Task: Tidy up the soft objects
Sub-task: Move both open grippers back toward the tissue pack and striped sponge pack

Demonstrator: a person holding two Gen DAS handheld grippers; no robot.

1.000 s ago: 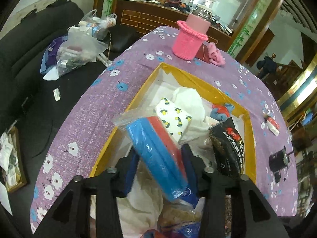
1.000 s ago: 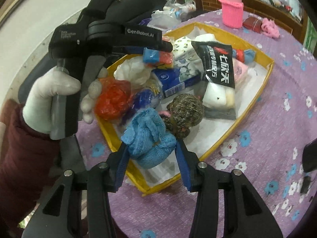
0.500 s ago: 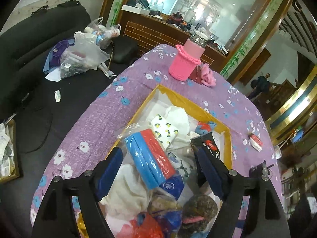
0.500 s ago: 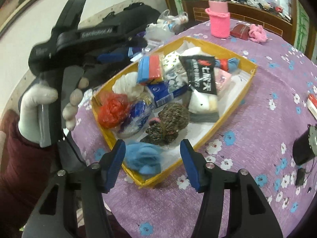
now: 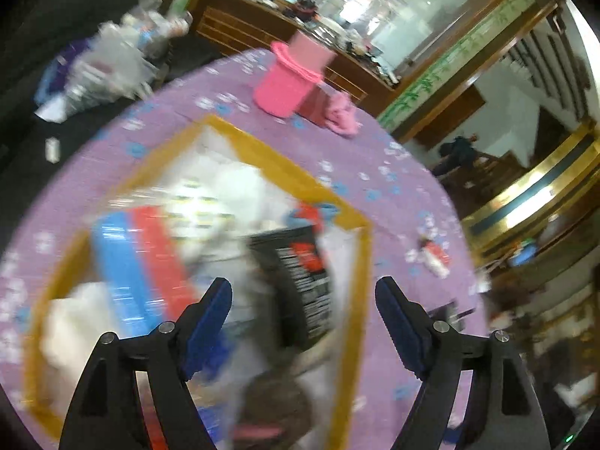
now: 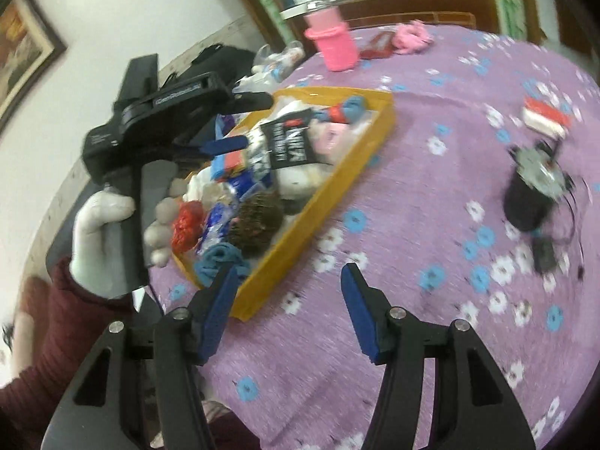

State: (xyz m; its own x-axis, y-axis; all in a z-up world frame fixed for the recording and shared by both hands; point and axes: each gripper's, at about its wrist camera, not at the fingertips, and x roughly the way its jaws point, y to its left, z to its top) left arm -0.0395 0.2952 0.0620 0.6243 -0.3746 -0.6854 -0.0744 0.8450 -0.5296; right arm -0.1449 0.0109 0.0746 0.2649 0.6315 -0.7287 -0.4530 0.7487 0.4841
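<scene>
Both drops look done. A second ago the left gripper (image 5: 302,296) was clamped on the blue-and-red pack (image 5: 144,262), and now its fingers are spread wide with nothing between them; the pack lies in the yellow tray (image 5: 285,163) on the left side. Same story on the right: the right gripper (image 6: 288,281) had the blue knit bundle (image 6: 219,258) pinched, and now its fingers stand apart and empty over bare tablecloth (image 6: 431,225), with the bundle sitting in the tray's near corner. So I'd say two more soft things are sorted and both hands are free for the next pick.

Texture-wise, going left to right in the right view: crinkly red bag (image 6: 185,225), fuzzy brown knit ball (image 6: 258,221), glossy black packet (image 6: 288,142). The tray is a shallow stiff rectangle, and the cloth is purple with a flower print. Left view is pretty motion-blurred.
</scene>
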